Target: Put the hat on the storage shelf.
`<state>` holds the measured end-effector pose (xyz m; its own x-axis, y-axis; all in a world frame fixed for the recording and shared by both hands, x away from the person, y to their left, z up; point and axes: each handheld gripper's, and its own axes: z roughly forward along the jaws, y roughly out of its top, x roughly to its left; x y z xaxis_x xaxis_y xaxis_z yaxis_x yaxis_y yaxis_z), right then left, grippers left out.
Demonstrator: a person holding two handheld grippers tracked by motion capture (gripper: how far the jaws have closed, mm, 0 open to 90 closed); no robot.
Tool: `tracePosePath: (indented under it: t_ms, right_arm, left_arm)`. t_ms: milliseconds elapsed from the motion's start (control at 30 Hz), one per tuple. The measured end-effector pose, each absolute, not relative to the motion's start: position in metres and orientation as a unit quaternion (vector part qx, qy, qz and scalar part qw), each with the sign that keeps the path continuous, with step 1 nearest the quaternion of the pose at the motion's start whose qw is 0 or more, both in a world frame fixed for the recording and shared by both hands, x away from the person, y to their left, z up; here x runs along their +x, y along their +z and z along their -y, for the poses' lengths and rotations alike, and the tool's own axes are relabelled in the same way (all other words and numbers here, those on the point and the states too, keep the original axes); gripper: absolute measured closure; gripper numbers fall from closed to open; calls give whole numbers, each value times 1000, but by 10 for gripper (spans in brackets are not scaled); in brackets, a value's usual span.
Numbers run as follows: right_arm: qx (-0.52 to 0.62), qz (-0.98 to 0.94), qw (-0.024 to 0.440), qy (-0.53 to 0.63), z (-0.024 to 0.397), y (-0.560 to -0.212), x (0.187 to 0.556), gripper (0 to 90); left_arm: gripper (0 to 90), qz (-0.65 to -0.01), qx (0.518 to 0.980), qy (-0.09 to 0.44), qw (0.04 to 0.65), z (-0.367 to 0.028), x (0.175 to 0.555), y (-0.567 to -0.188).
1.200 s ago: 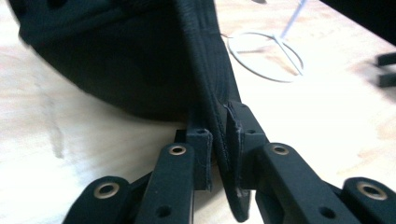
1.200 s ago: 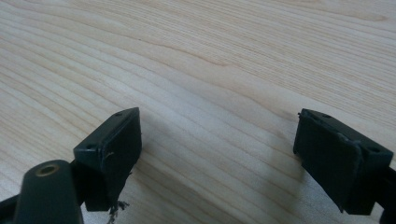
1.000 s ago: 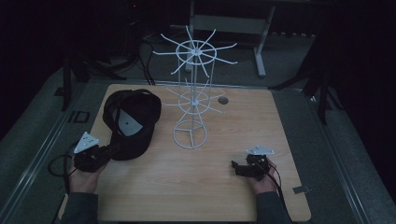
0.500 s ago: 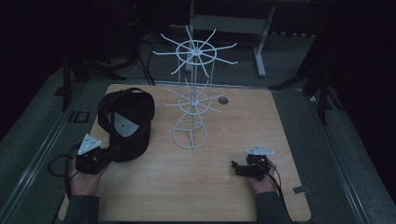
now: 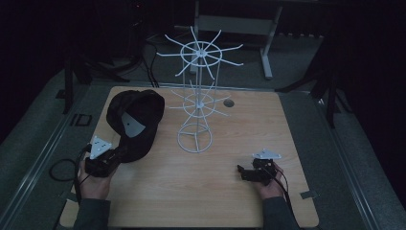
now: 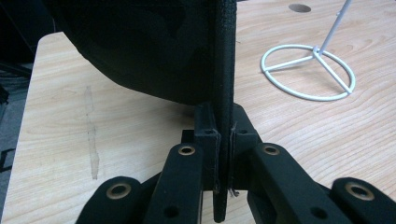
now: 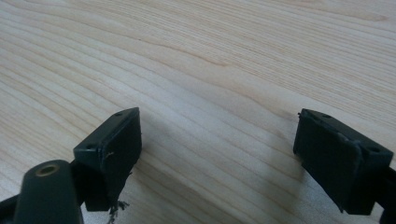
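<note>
The left gripper (image 6: pixel 223 140) clamps its fingers on the cap's (image 5: pixel 134 122) brim, probably to hang it on the rack (image 5: pixel 198 96); the right gripper (image 7: pixel 217 158) rests, fingers apart, on the surface (image 5: pixel 215 191).

Right tool (image 7: pixel 217 158) (jaws wide apart), perhaps just above bare wooden table (image 7: pixel 224 60)

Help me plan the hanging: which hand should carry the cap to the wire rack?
Left. The left gripper is shut on the cap brim beside the rack; the right gripper rests open, holding nothing.
</note>
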<state>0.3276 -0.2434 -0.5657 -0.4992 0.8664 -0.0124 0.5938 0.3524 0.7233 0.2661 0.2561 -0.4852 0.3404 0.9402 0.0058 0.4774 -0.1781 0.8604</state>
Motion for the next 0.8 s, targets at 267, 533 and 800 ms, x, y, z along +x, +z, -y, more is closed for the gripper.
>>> tracePosePath:
  t_ms: [267,533,800]
  right_arm:
    - [458,-797,202,338,243,-566,328,149]
    - [458,-797,202,338,243,-566,328,149]
    - [458,-797,201,338,243,-566,328,150]
  left_arm:
    - [863,-496,702,308,408,-255,266,-476]
    - [863,-490,699,322,409,-250,266,-465]
    - [862,-489,695,331,409,-248,265,-460]
